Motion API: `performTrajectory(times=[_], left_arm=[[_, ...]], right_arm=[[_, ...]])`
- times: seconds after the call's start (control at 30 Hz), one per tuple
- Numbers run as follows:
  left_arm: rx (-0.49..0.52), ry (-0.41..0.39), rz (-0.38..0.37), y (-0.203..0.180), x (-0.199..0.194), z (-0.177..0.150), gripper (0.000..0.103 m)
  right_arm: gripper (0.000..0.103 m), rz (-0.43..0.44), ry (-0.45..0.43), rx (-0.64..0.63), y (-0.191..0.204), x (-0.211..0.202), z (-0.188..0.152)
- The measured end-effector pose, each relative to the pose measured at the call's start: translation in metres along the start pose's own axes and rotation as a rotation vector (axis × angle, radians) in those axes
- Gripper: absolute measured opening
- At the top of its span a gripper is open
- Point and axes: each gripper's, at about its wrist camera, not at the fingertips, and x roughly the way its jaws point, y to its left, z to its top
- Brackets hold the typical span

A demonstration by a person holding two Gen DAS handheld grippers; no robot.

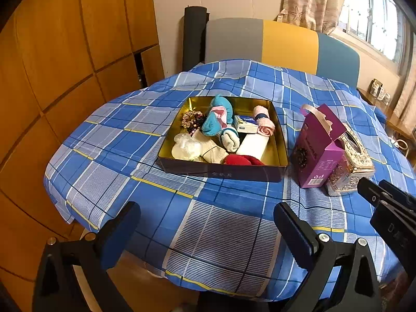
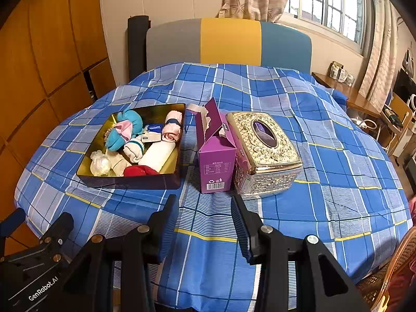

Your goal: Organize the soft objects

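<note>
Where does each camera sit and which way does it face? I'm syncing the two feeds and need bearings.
Left wrist view: on the left gripper, above the near table edge, facing the tin of soft things; its open fingers show, and the right gripper's tip at right.
Right wrist view: on the right gripper, further right, facing the purple carton and gold tissue box; open fingers show, left gripper at lower left.
Shared: tin, carton, tissue box, checked tablecloth, striped chair.
</note>
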Motion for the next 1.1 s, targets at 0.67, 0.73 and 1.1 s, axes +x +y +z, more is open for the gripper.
performTrajectory(times=[0.67,0.73,1.1], left_arm=[[0.004,0.021,-0.031,-0.0032,0.0027,-0.0009,0.103],[0.004,0.021,-0.032,-0.0034,0.0026,-0.0011,0.103],[0.020,0.001,-0.024,-0.0042,0.0014,-0.0001,0.103]], right_arm=[[0.042,-0.002,0.012,0.011,-0.0047,0.0044,-0.0010],[0.042,-0.004,0.010,0.012,-0.0054,0.0043,-0.0008],[0.042,-0.001,0.015,0.016,-0.0068,0.0063,-0.0014]])
